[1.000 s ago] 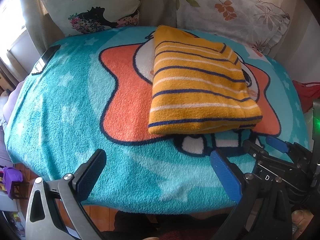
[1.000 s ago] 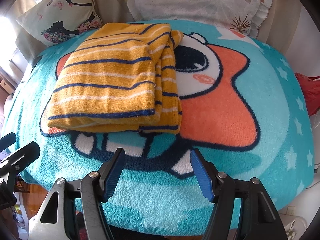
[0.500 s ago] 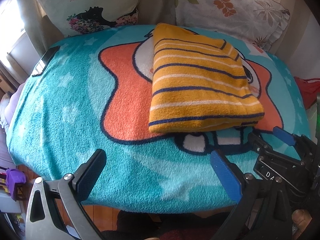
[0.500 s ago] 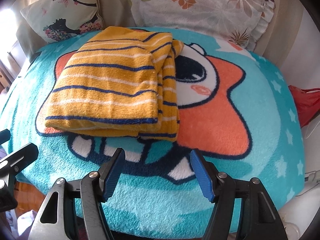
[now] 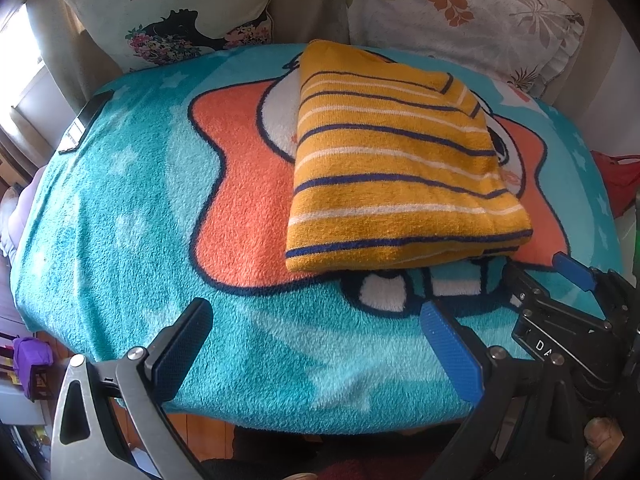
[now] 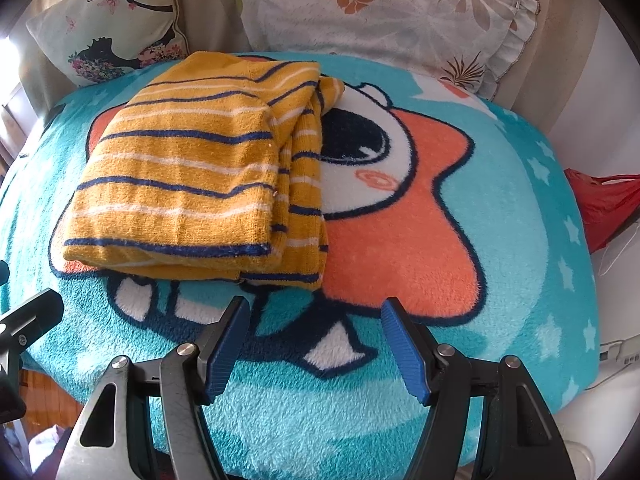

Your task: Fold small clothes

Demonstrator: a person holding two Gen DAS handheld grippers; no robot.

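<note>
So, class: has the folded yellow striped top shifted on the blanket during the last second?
No. The yellow striped top still lies with its near edge above the white teeth on the blanket, hiding the same part of the orange star.

Place: a home, a bedroom or sitting corner.
Bedding: a teal cartoon-star fleece blanket (image 5: 120, 220) is spread over a soft surface.
Cushions: a printed silhouette pillow (image 5: 176, 12) and a leaf-patterned pillow (image 6: 380, 4) are propped behind.

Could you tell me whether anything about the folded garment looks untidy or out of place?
Slightly: the striped yellow garment is folded, but its lower layers stick out unevenly along its right edge on the teal blanket.
</note>
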